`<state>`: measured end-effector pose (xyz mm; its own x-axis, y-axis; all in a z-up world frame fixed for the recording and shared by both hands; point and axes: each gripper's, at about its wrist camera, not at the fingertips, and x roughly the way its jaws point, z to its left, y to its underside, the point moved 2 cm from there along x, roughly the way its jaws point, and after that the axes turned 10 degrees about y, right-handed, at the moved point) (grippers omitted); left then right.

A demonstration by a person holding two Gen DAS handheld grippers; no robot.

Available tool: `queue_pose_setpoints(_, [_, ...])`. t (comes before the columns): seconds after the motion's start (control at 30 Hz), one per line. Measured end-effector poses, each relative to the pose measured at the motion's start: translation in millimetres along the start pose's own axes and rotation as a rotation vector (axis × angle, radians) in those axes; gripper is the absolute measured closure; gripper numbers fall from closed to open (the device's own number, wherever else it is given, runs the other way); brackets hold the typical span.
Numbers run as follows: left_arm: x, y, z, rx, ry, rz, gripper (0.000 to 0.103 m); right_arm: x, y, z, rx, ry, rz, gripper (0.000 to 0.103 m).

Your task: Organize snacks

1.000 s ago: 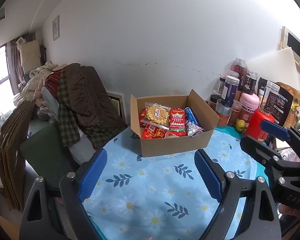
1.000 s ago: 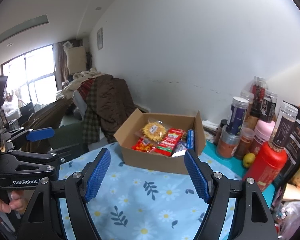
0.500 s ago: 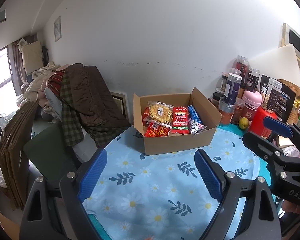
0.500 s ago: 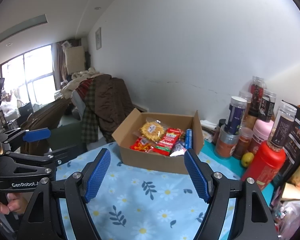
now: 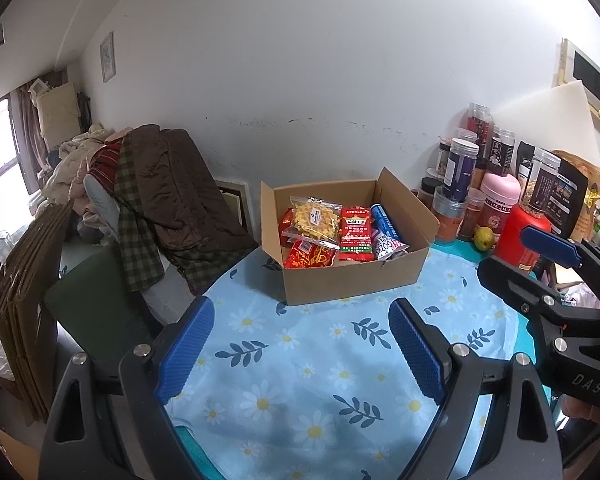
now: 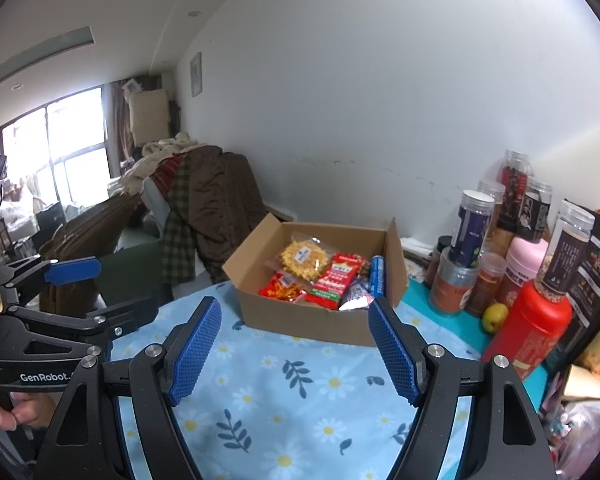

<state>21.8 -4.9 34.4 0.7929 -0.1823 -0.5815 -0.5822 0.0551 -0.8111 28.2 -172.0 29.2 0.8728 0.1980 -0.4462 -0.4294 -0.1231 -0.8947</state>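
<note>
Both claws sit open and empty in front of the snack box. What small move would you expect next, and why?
Probably the right claw eases forward toward the cardboard box. Both it and the left claw are open, empty and short of the box, and the snack packets lie inside it.

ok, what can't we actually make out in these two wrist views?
- Cardboard box: its floor and any lower snack layer are hidden by the top packets, both views.
- Red packet: print too small to read.
- Jars: rear ones blocked by front ones.
- Tablecloth: near edge cut off by the frame.
</note>
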Motion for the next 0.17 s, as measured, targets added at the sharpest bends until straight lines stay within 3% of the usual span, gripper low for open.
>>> queue_pose_setpoints(0.17, [2.1,-0.9,0.7,0.001,0.004,-0.005,0.013,1.9,0.3,1.5,0.0,0.005,0.004,0.026])
